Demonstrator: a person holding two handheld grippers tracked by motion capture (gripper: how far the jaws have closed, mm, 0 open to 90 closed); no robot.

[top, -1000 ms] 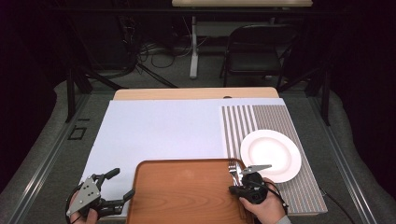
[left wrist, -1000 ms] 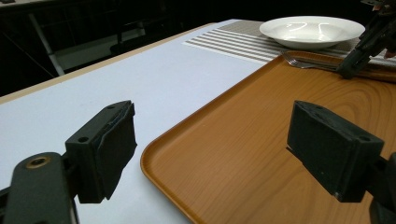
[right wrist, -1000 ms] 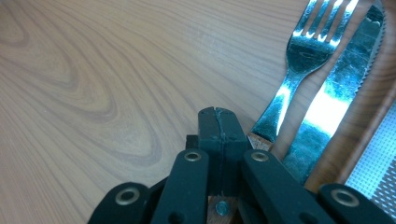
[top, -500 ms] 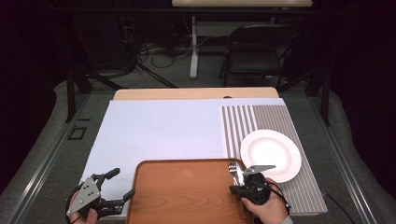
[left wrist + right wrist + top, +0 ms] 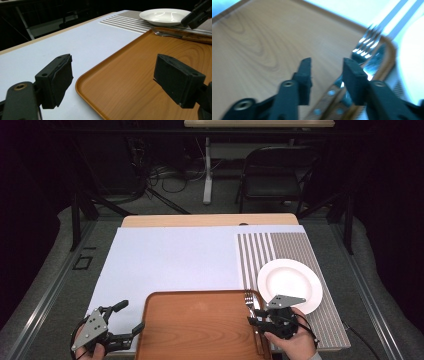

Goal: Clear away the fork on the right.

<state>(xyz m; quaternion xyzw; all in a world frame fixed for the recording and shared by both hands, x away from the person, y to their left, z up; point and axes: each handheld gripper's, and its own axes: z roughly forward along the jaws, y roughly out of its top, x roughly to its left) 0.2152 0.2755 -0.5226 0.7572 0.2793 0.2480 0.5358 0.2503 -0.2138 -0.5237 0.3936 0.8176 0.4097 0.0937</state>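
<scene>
right gripper view: right gripper (image 5: 325, 75) jaws just parted, fork (image 5: 364, 47) released, lying at tray (image 5: 249, 37) right edge beside knife (image 5: 332, 95). left gripper (image 5: 120, 80) unclenched, empty. placement judged complete.

Fork (image 5: 248, 298) lies in tray (image 5: 200, 330), plate (image 5: 289, 282) to its right.

L hand's black two-jaw gripper (image 5: 128, 315) w/ grey three-cornered plate sits low at the near-left corner, jaws spread wide, nothing between the pads (image 5: 58, 80). R hand (image 5: 295, 345) comes in from the bottom edge, its black two-jaw gripper (image 5: 251, 316) w/ same grey plate pointing left, roughly level. R jaws have just been opening; they stand partly apart, pads pressing nothing.
</scene>
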